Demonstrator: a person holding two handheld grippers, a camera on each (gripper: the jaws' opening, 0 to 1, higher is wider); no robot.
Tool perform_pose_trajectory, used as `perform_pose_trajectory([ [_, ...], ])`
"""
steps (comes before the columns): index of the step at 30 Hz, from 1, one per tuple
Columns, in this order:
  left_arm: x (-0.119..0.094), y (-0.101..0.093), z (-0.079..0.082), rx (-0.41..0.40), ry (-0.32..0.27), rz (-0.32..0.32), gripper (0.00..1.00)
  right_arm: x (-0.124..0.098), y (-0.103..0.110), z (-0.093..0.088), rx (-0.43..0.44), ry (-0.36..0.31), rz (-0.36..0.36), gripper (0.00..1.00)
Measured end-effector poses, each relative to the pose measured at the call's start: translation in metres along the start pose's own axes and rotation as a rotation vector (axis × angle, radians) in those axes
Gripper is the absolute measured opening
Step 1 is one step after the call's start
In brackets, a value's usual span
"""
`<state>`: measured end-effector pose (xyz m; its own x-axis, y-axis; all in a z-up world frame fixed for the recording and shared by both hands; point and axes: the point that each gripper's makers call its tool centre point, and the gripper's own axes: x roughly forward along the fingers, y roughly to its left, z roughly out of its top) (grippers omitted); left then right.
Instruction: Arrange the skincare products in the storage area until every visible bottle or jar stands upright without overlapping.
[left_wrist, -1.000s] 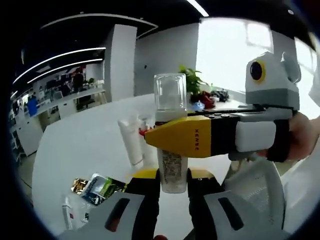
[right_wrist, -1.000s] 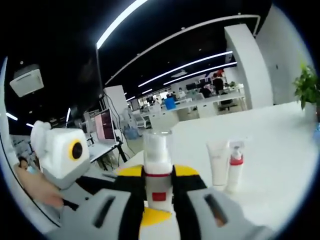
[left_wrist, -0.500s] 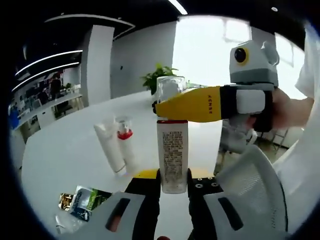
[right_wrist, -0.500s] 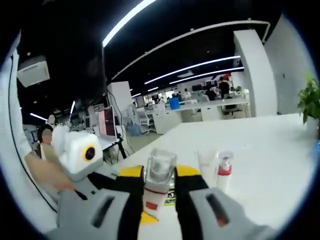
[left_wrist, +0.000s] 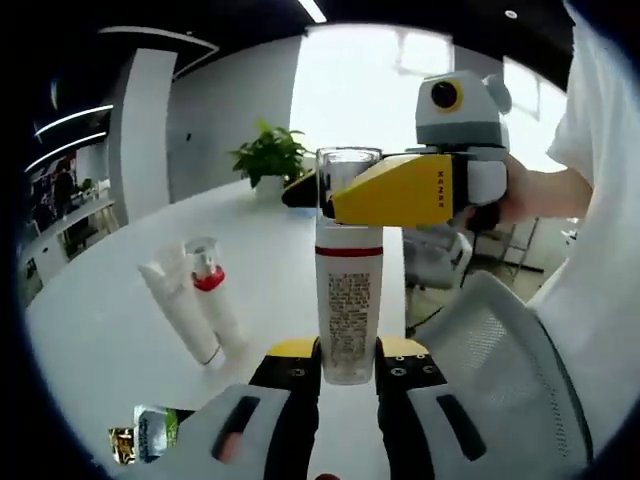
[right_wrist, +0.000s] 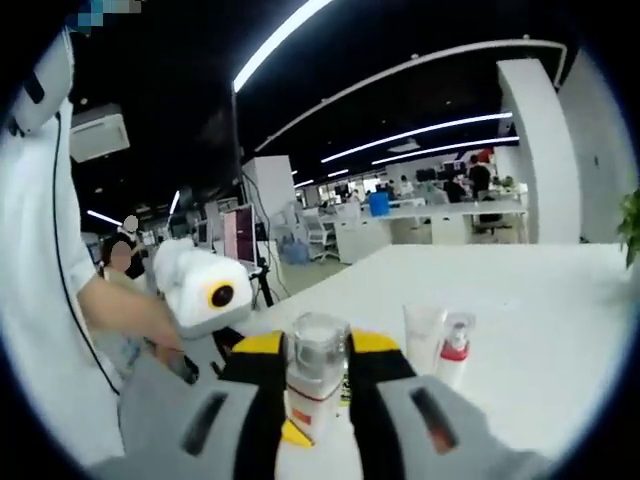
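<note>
A white bottle (left_wrist: 348, 310) with a red band and a clear cap (left_wrist: 345, 185) stands upright in the air above the table. My left gripper (left_wrist: 348, 360) is shut on its lower body. My right gripper (left_wrist: 335, 195) reaches in from the right, its yellow jaws closed on the clear cap. In the right gripper view the cap (right_wrist: 318, 345) sits between my right gripper's (right_wrist: 318, 352) jaws, with the bottle (right_wrist: 310, 405) below. A white tube (left_wrist: 180, 310) and a red-collared pump bottle (left_wrist: 210, 300) stand together on the table, and both the tube (right_wrist: 424, 335) and the pump bottle (right_wrist: 455, 350) appear in the right gripper view.
The round white table (left_wrist: 100, 330) carries some flat packets (left_wrist: 150, 435) near its front edge. A white mesh chair (left_wrist: 490, 370) stands at the right. A potted plant (left_wrist: 265, 155) is at the table's far side. A person's hand (left_wrist: 535, 195) holds the right gripper.
My right gripper has slid up from the bottle's shoulder to the clear cap. Both views have swung round; the bottle stays in my left gripper.
</note>
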<state>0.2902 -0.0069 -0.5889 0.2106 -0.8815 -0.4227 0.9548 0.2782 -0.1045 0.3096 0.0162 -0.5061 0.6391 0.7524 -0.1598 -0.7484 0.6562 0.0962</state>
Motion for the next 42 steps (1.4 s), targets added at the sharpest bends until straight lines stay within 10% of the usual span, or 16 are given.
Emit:
perform_pose_trajectory([
  [6, 0.011, 0.008, 0.005, -0.003, 0.002, 0.007, 0.18, 0.008, -0.007, -0.02, -0.137, 0.095, -0.04, 0.22],
  [23, 0.064, 0.038, -0.04, 0.062, 0.108, -0.054, 0.17, 0.018, -0.061, -0.084, 0.001, 0.178, -0.226, 0.22],
  [42, 0.086, 0.044, -0.076, 0.085, 0.16, -0.121, 0.17, 0.024, -0.07, -0.124, 0.001, 0.281, -0.284, 0.22],
])
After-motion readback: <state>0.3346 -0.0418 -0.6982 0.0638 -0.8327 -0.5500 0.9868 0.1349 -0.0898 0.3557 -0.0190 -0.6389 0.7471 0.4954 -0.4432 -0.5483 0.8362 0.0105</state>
